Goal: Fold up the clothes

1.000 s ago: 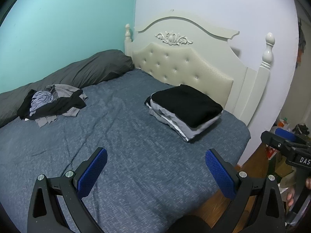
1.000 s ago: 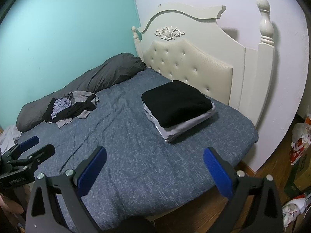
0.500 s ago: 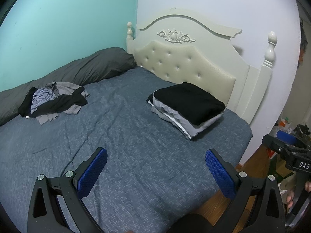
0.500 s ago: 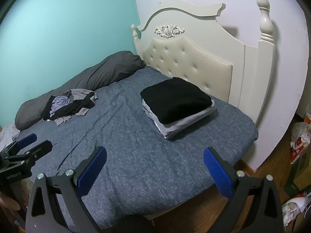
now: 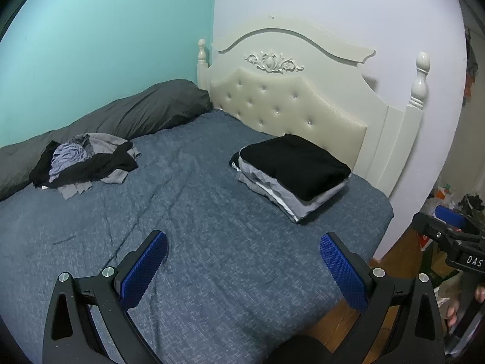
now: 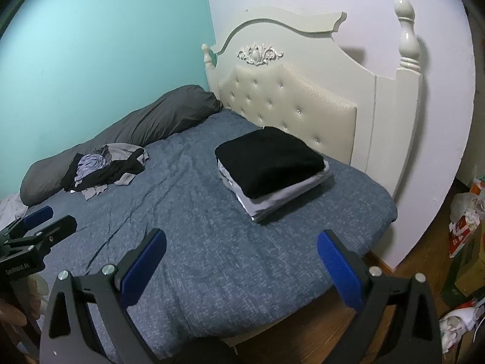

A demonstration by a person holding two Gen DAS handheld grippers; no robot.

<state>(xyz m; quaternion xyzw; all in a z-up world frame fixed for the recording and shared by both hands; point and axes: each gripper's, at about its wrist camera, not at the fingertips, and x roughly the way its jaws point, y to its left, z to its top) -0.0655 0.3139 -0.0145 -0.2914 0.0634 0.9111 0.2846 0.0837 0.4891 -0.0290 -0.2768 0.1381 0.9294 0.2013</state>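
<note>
I hold both grippers, left and right, fingers wide, empty; square folded stack at 1 o'clock, rumpled pile at 10.

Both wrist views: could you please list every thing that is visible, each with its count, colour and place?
Bed: one, blue-grey cover, filling the middle.
Headboard: one, cream, tufted, against the white wall.
Long pillow: one, dark grey, along the teal wall.
Unfolded clothes pile: one heap, black, grey and lavender, beside the long pillow.
Folded clothes stack: one, black on top, grey and white below, near the headboard.
Floor clutter: several bags and boxes, mixed colours, on the wooden floor at the right of the bed.
Left gripper: one, black with blue pads, open, empty, above the bed.
Right gripper: one, same colours, open, empty.
</note>
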